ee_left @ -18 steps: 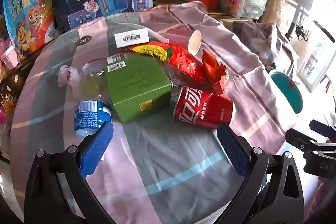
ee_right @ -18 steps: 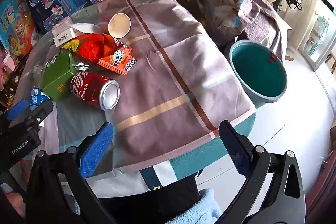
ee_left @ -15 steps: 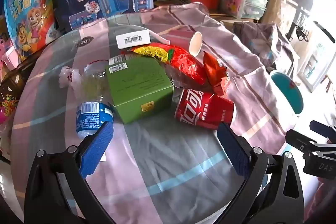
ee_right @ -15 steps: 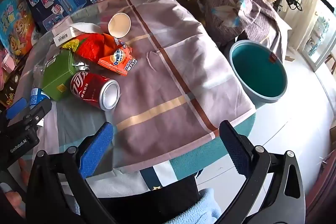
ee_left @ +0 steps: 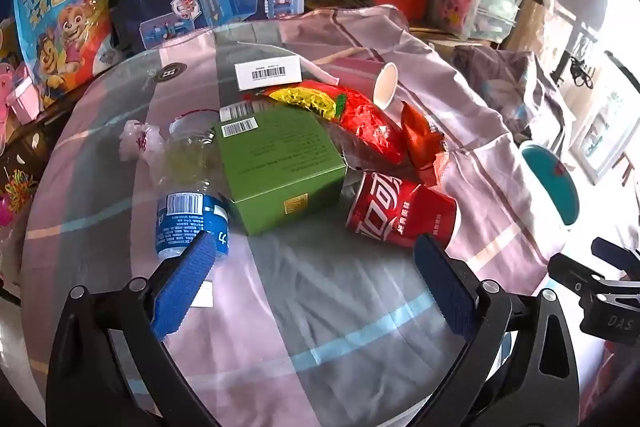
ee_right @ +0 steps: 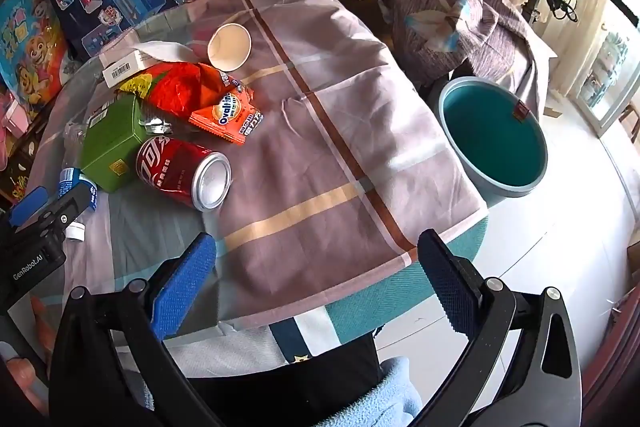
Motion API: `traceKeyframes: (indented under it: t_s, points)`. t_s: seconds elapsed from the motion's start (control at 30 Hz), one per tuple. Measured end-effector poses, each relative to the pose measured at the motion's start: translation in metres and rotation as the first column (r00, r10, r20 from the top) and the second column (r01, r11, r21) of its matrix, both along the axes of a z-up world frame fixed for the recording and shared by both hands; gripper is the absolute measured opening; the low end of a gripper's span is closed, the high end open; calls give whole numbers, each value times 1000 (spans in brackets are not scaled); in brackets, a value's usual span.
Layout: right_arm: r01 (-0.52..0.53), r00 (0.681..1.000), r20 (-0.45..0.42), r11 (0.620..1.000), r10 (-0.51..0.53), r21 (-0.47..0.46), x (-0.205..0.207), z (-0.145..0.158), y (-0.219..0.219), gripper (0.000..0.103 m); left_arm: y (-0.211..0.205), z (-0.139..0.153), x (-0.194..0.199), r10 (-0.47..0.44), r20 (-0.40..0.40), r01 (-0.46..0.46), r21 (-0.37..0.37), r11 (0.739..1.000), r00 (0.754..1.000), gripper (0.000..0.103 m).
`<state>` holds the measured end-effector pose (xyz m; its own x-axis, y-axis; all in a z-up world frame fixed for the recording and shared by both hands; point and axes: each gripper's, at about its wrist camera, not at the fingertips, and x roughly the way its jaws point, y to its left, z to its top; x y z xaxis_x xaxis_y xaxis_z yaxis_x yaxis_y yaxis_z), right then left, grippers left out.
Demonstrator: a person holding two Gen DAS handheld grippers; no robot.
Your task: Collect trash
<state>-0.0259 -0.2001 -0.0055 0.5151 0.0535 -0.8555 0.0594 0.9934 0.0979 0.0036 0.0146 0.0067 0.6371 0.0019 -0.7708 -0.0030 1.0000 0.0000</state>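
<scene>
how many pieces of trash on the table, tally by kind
can: 1
bottle: 1
boxes, green box and white box: 2
paper cup: 1
snack wrappers, red bag and orange packet: 2
crumpled plastic: 1
bottle cap: 1
total: 9

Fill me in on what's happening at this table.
A person holds a pair of tongs in each hand above a cloth-covered round table strewn with trash. The left tongs and right tongs are both open and empty. A red soda can lies on its side beside a green cardboard box, a clear plastic bottle with a blue label, snack wrappers and a white paper cup. The teal bin beside the table looks empty.
</scene>
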Motion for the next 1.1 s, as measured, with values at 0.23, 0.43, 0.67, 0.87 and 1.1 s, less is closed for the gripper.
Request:
traceKeyframes:
  t_s: [0.23,0.43,0.67,0.87,1.1]
  points:
    - [-5,1000,-7,1000,5,-4,1,-1,2,97,2,0,-1,-1,6,1,-1,1000,1000,99]
    - [1,1000,-8,1000,-1,-4,0,-2,1,97,3,2,-2,-1,6,1,-1,1000,1000,99]
    - [-1,1000,-18,1000,1,-4,0,-4,2,97,1,5,-2,-3,6,3,14,1000,1000,99]
    - [-1,1000,-28,1000,1,-4,1,-7,3,97,0,5,-3,-4,6,4,19,1000,1000,99]
    - [-3,999,-35,1000,2,-5,0,-10,4,97,-1,5,-3,-6,4,5,20,1000,1000,99]
